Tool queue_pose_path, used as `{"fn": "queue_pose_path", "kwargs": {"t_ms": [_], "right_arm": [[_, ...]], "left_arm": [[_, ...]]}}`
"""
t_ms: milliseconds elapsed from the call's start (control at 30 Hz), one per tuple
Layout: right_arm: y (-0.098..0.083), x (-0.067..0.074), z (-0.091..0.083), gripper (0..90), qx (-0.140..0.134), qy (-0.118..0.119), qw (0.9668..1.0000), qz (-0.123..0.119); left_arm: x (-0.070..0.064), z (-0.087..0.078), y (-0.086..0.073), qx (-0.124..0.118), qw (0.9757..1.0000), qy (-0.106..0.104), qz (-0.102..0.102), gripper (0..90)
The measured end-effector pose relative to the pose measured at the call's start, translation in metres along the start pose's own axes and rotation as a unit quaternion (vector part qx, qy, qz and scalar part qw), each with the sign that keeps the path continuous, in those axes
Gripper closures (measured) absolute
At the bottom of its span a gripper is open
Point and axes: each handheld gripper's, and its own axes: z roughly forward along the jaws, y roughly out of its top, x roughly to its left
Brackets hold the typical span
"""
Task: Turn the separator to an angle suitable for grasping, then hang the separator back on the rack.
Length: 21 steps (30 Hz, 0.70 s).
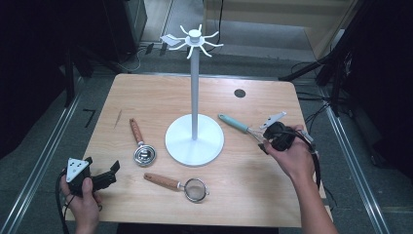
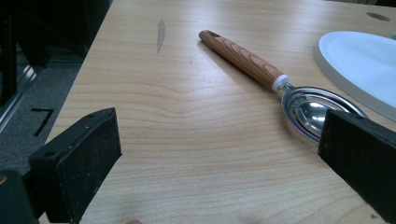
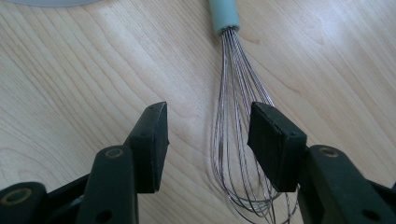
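Right now the right gripper (image 1: 271,138) sits low over the whisk (image 1: 242,127), jaws half parted. In the right gripper view the wire loops (image 3: 239,140) lie between the two pads (image 3: 275,140), nearer the right one; neither pad seems to press the wires, so nothing is gripped yet. The whisk lies flat on the table (image 1: 146,97), right of the stand (image 1: 194,139), teal handle (image 3: 224,14) pointing toward the stand's base.

Step in hand, as I read it: taking up the whisk, probably to hang it on the stand's hooks (image 1: 195,40). To do it well:
- centre the wire bundle between the pads before closing, since it sits off to one side;
- close gently, as thin wires will flex and could slip out;
- a hold nearer the handle's neck would likely be firmer than on the springy loops;
- lift level, clear of the stand's post.

Left gripper (image 1: 104,178) rests at the near left corner, jaws wide apart, holding nothing. Its view looks toward the scoop (image 2: 280,88), wood handle and steel bowl, lying left of the stand. A strainer (image 1: 182,186) with a wood handle lies near the front edge.

Surface: pale wood-grain tabletop, one dark streak (image 2: 161,33) near the left side, a round dark hole (image 1: 239,93) at the far right. Room: dim, grey floor, metal rails along both sides, cables and dark stands at the right.
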Motion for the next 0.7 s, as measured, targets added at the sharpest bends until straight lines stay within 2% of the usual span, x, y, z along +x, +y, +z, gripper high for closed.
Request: {"fn": "queue_pose_path", "kwargs": {"t_ms": [700], "right_arm": [[0.029,-0.012,0.012,49.4,0.028,0.008,0.9996,-0.003]], "left_arm": [[-0.001,0.0,0.0,0.001,1.0,0.001,0.002,0.0]]}}
